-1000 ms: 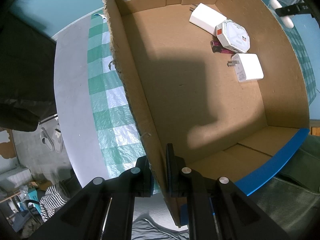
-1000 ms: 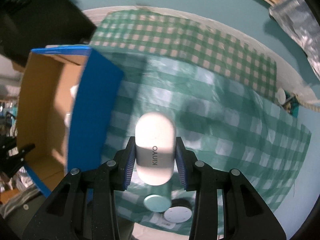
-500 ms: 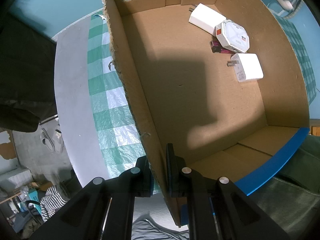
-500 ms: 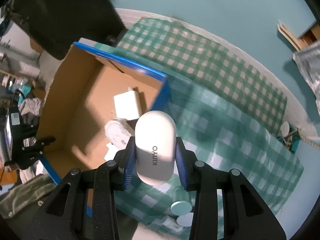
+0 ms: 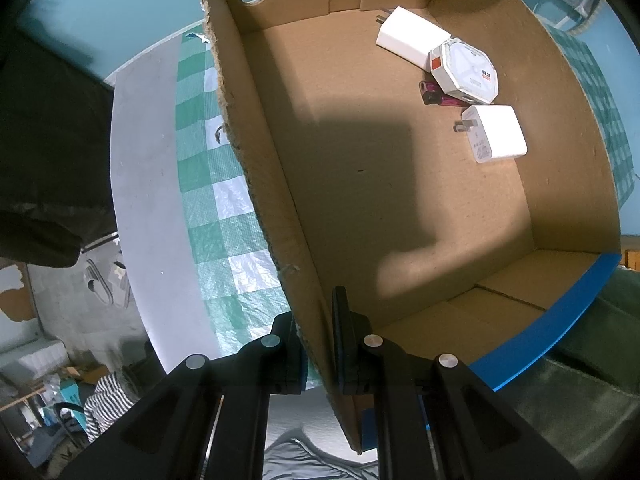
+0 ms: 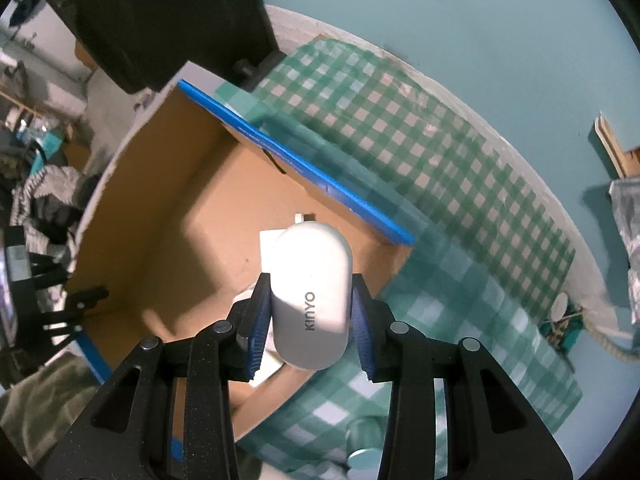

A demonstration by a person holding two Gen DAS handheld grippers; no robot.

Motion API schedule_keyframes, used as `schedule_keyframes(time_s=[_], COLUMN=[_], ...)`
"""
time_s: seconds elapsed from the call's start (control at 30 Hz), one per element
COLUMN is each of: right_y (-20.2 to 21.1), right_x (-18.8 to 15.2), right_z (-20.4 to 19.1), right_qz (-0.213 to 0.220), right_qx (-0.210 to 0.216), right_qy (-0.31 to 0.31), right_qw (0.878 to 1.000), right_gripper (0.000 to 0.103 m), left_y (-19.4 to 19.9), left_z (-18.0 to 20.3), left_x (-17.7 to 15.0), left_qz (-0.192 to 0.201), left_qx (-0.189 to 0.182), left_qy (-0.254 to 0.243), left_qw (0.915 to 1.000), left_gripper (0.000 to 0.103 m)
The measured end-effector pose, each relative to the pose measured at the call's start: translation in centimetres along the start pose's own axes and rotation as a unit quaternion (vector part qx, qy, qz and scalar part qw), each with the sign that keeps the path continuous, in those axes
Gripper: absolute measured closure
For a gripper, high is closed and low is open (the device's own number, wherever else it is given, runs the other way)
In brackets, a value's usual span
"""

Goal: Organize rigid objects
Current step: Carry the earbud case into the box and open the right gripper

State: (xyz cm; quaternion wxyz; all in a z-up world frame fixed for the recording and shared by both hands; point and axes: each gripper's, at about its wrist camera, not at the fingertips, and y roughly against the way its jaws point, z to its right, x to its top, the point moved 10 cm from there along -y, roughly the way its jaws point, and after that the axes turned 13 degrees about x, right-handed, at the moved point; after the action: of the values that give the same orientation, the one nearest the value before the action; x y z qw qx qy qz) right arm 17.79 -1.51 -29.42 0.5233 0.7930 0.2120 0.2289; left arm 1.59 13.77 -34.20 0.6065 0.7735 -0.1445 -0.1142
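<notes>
The left gripper [image 5: 316,344] is pinching the near wall of the cardboard box [image 5: 256,184], jaws nearly shut on it, likely steadying it. The right gripper [image 6: 312,312] is gripping a white case [image 6: 310,296] above the box's right corner. Inside are lying two chargers [image 5: 494,134], an octagonal pack [image 5: 466,70] and a purple lighter [image 5: 434,96].

You are working over a round table [image 6: 536,184] with a pale rim, draped in a green-and-white checked cloth [image 6: 420,148]. Around it, from twelve to three o'clock in the right wrist view, lies a teal floor [image 6: 480,20]. At nine o'clock sits dim clutter, with striped fabric [image 5: 108,404] at seven o'clock in the left wrist view. Light throws hard shadows.
</notes>
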Motion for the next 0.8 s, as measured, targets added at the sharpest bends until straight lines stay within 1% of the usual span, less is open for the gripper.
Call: schedule_keyframes(time_s=[0.13,0.3,0.4,0.53,0.63,0.8], right_y=[-1.4,-2.5,-2.5,-2.4,-2.2,-1.0], right_x=[0.1,-0.2,-0.3,-0.3,-0.3,-0.2], right_z=[0.3,1.1,1.1,1.3,1.4,0.9], right_qz=[-0.016,-0.027,-0.025,-0.021,-0.018,-0.006], right_qx=[-0.003,-0.004,0.0,-0.007,-0.012,-0.01], right_qy=[-0.001,-0.019,-0.022,-0.024,-0.027,-0.031], right_qw=[1.0,0.999,0.999,0.999,0.999,0.999], right_gripper=[0.066,0.066,0.066,0.066,0.059,0.052], left_y=[0.0,0.0,0.1,-0.1,-0.1,-0.2], left_z=[0.0,-0.1,-0.1,-0.2,-0.2,-0.3], left_x=[0.0,0.1,0.1,0.1,0.1,0.1], left_qz=[-0.001,0.001,0.001,0.002,0.002,0.003], left_qx=[-0.002,-0.003,-0.003,-0.003,-0.004,-0.003], left_qy=[0.002,0.003,0.002,0.001,-0.001,-0.006], left_qw=[1.0,1.0,1.0,1.0,1.0,1.0], left_gripper=[0.093,0.093,0.093,0.093,0.093,0.092])
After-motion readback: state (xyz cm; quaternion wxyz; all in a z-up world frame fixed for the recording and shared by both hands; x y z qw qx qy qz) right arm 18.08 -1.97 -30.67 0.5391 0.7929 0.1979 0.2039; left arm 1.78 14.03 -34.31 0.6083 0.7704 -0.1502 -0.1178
